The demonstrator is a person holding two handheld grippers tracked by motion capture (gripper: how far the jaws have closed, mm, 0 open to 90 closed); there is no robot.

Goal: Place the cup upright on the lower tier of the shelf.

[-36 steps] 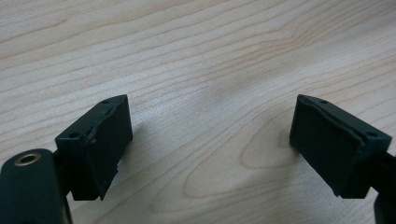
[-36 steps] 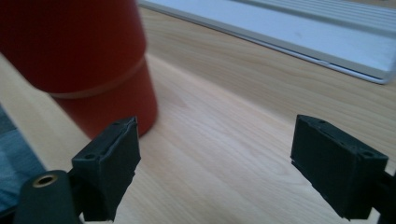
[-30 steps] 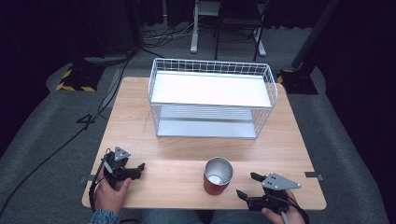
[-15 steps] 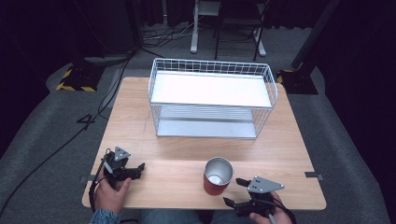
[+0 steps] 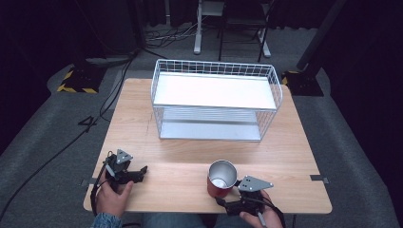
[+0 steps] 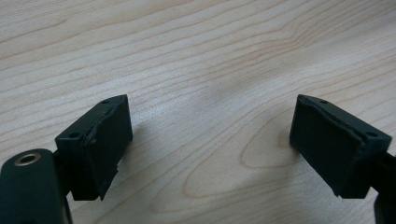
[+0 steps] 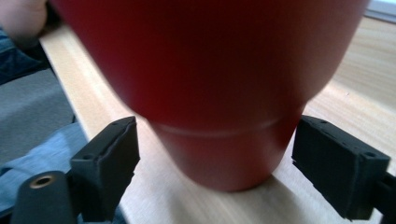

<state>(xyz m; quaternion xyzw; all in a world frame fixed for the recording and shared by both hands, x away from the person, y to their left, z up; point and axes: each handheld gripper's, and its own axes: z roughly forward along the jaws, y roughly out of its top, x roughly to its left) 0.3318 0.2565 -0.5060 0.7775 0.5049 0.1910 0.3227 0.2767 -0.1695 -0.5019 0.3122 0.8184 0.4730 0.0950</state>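
A red cup with a shiny metal inside stands upright near the table's front edge. My right gripper lies low just in front of it and to its right, held by a hand. In the right gripper view the cup looms very close. My right gripper is open, with one jaw on each side of the cup's narrow base and a gap on both sides. My left gripper rests at the front left of the table. It is open over bare wood with nothing between its jaws.
A white wire basket shelf with two levels stands at the back middle of the wooden table. Bare wood lies between the shelf and the cup. A stand's legs and cables sit on the dark floor beyond.
My right gripper has slid left along the front edge from the table's right side and now brackets the cup's base. The left gripper and the cup have stayed put.
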